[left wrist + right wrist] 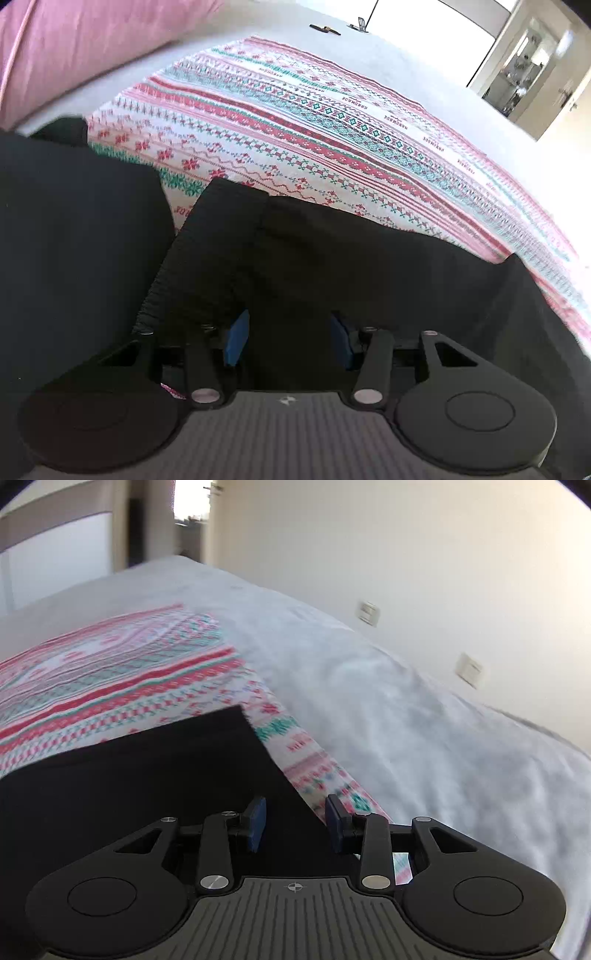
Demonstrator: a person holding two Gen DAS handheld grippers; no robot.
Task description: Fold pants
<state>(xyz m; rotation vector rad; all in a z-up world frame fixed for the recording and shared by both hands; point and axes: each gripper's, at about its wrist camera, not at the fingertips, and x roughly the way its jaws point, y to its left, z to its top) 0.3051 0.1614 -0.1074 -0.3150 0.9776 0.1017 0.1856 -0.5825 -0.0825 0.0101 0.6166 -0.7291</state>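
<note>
Black pants (332,251) lie on a red, green and white patterned cloth (295,122) on a bed. In the left wrist view my left gripper (288,339) is open, its blue pads either side of a raised fold of the black fabric, with the ribbed waistband (177,266) to the left. In the right wrist view my right gripper (295,823) is open over the right edge of the pants (147,775), whose corner (240,710) lies flat on the patterned cloth (110,686). Nothing is gripped.
A white bedsheet (406,720) spreads to the right, up to a cream wall with two switches (469,668). A pink pillow (74,48) lies at the far left. Small dark objects (325,28) sit at the far bed edge. An open doorway (524,66) is far right.
</note>
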